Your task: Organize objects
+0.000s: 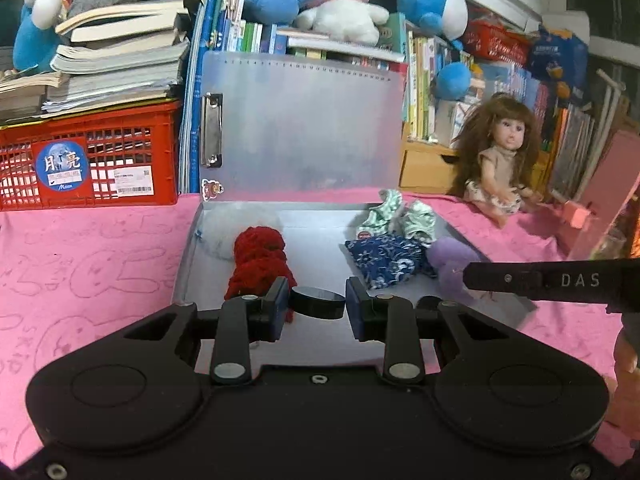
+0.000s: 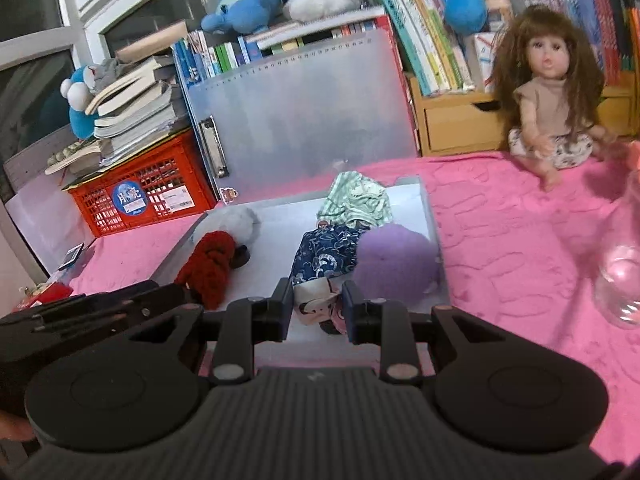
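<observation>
The left gripper [image 1: 317, 306] has its jaws closed on a flat black disc [image 1: 318, 300], held low over the near edge of the open grey case [image 1: 320, 216]. The right gripper [image 2: 316, 306] has its jaws clamped on a small printed cloth item [image 2: 316, 308], also at the near edge of the case.

Case contents, left to right in the left wrist view:
- A grey fluffy ball [image 2: 236, 220] lies at the back left, touching the red knitted piece [image 1: 260, 260].
- The blue patterned cloth [image 1: 384, 258] lies right of centre, with the green-and-white striped cloth [image 1: 396, 214] behind it.
- The purple pompom [image 2: 394, 266] rests against the right wall of the case.

Risks from here, as a judgement:
- The disc is thin and gripped by its edge. A tilt of the hand may let it pivot or slip out.
- Both grippers work close together at the same edge, so their bodies may collide.
- The cloth item is soft and may snag on the blue patterned cloth when lowered.
- The upright lid [image 1: 304, 120] leans on the books behind it. A knock may drop it onto the contents.
- A clear glass vessel [image 2: 622, 280] stands near the right gripper, and a sideways sweep may tip it.

Surface and room: a pink embossed cover [image 1: 100, 264] spreads over the whole surface. A red crate [image 1: 88, 160] bearing stacked books sits at the back left. A doll [image 1: 502, 160] sits at the back right. Bookshelves topped with plush toys [image 1: 336, 0] fill the background.
</observation>
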Motion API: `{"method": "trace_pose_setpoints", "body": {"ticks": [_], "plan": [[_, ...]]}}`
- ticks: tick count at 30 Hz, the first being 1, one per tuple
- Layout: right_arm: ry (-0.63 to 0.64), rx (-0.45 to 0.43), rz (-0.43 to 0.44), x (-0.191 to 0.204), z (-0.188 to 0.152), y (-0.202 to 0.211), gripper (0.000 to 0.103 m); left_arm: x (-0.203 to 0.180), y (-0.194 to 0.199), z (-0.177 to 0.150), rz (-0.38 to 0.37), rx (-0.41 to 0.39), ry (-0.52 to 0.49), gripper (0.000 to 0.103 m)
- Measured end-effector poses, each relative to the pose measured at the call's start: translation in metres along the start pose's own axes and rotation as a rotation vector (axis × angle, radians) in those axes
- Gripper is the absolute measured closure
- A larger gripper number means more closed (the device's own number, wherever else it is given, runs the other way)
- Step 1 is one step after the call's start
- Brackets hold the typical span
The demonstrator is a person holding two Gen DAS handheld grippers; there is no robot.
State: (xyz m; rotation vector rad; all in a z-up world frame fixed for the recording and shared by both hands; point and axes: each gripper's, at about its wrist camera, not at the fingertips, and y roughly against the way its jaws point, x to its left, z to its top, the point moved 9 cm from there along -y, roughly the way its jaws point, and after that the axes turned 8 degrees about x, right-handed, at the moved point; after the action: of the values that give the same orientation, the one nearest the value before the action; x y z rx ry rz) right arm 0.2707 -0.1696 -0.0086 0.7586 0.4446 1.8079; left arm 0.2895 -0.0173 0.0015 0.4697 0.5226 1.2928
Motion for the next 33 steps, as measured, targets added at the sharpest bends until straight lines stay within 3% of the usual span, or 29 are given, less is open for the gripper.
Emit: {"method": "trace_pose_setpoints", "body": {"ticks": [10,24,28,30,33], "plan": [[-0.040,0.059,0.016,-0.006,0.003,-0.046,0.073,0.008,-0.040,-0.007,0.029,0.069,0.013,0.074],[-0.044,0.072,0.005,-0.009,0.000,-0.058,0.072,0.005,-0.048,-0.008,0.052,0.074,-0.016,0.074],[-0.040,0.060,0.003,-0.007,0.001,-0.055,0.067,0.003,-0.046,-0.007,0.051,0.076,-0.024,0.073],[-0.041,0.051,0.005,-0.007,0.002,-0.053,0.055,0.001,-0.043,-0.005,0.050,0.072,-0.029,0.073],[-0.037,0.048,0.011,-0.005,0.003,-0.049,0.053,-0.001,-0.038,-0.003,0.050,0.062,-0.042,0.068]]}}
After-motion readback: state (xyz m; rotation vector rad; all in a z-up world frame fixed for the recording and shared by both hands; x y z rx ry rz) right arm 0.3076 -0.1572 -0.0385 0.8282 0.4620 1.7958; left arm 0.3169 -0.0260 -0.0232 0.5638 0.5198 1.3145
